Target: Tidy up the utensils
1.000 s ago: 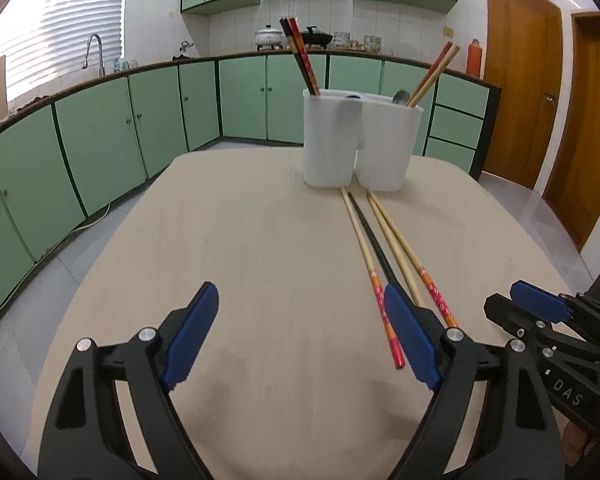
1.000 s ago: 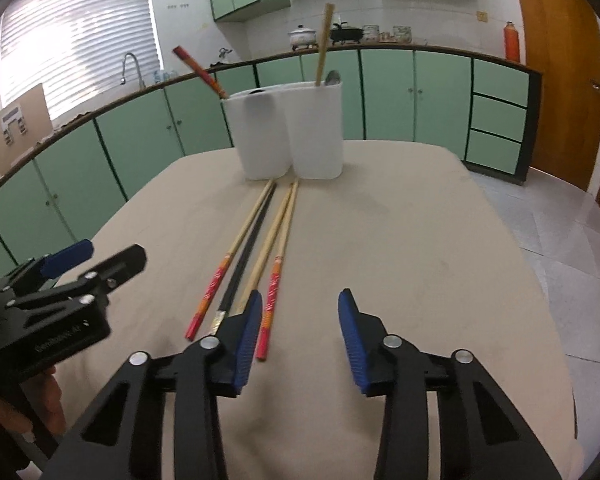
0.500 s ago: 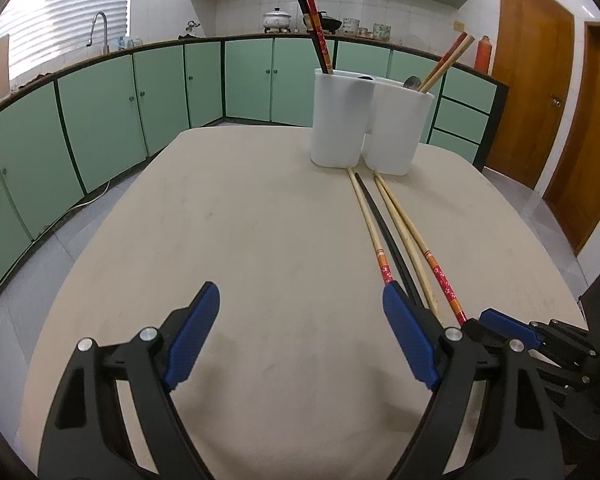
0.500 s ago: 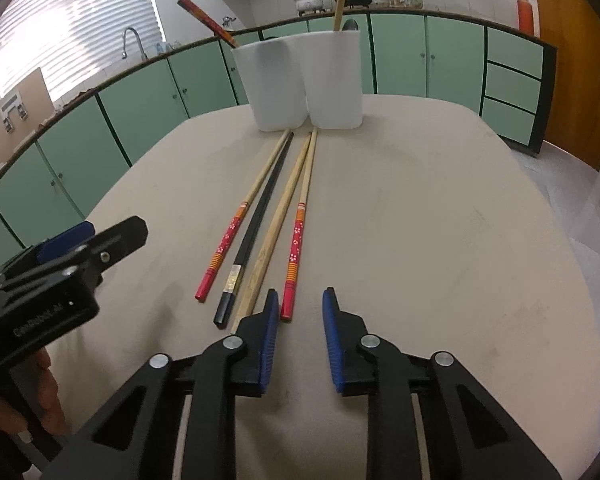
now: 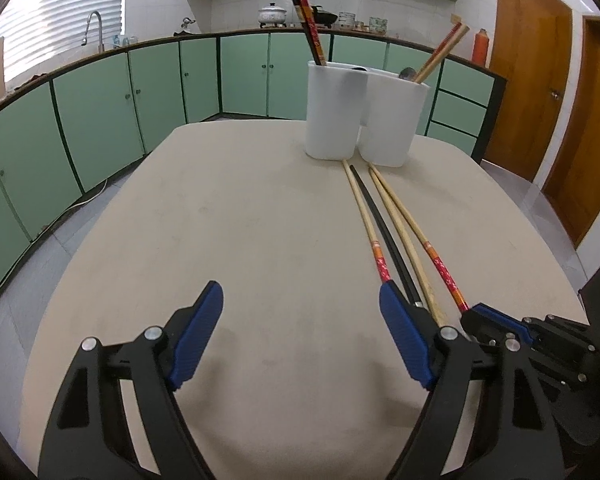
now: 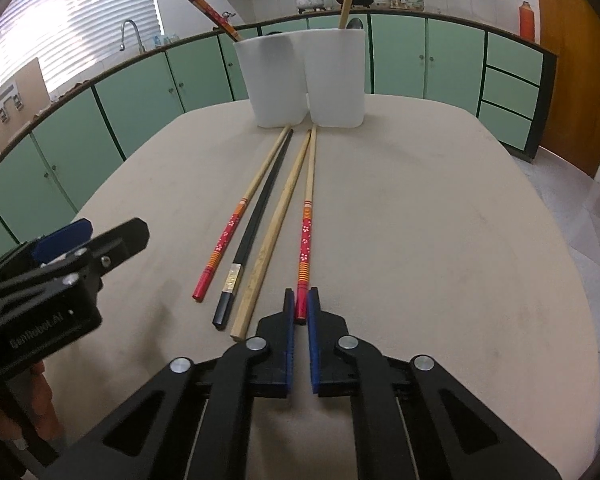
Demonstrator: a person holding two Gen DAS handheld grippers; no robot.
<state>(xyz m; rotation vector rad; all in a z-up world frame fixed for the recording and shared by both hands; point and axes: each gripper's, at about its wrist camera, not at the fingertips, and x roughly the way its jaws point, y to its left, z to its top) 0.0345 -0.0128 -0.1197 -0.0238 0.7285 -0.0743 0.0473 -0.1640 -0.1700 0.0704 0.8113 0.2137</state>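
- Now, at a beige kitchen table (image 6: 440, 220), our right gripper (image 6: 301, 300) has its blue pads pressed together on the red butt end of the rightmost chopstick (image 6: 307, 216), a pale stick with a red flowered grip.
- Beside it we see three more chopsticks flat on the tabletop: a plain wooden chopstick (image 6: 276, 236) just left of the pinched one, then a black chopstick (image 6: 256, 224), then a second red-gripped chopstick (image 6: 240, 216) farthest left. All four point with their tips toward the white holders.
- Two white utensil holders (image 6: 304, 80) stand touching each other at the far end of the table; chopsticks lean out of each, and a spoon bowl shows at the rim of the right one.
- Our left gripper (image 5: 300, 336) hangs over bare tabletop with its jaws spread wide and easing inward, nothing between them; its right finger (image 5: 404, 344) covers the butt ends of the leftmost sticks in the left wrist view.
- Behind, we see green cabinets (image 5: 100, 120), a sink tap (image 5: 92, 28), pots on the counter and wooden doors (image 5: 532, 80).
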